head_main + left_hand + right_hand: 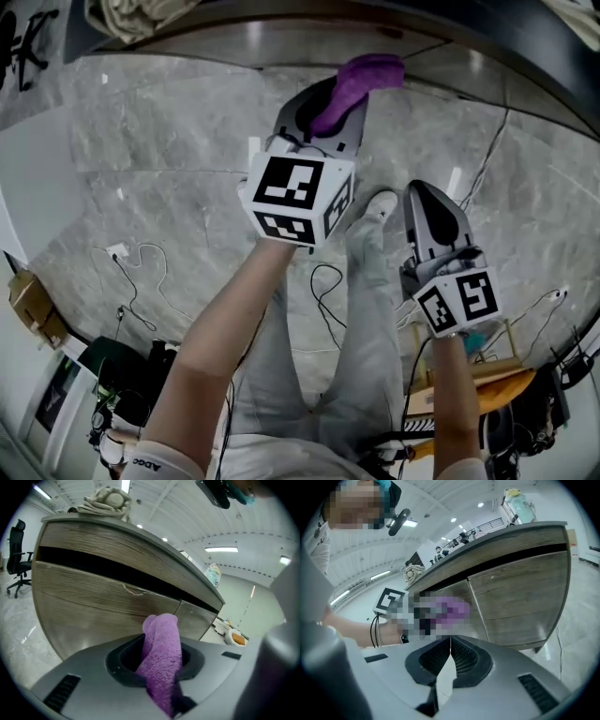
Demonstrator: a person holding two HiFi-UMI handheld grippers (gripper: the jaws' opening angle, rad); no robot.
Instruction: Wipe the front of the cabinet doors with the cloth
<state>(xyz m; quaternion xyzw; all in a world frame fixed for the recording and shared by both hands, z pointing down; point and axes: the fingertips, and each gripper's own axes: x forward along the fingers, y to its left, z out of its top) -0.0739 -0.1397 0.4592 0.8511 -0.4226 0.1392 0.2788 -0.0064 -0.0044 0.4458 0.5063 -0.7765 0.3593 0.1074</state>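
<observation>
Fluffy purple cloth (162, 658), bunched upright between jaws, near the closed grey-brown wood-grain cabinet doors (101, 611).
</observation>
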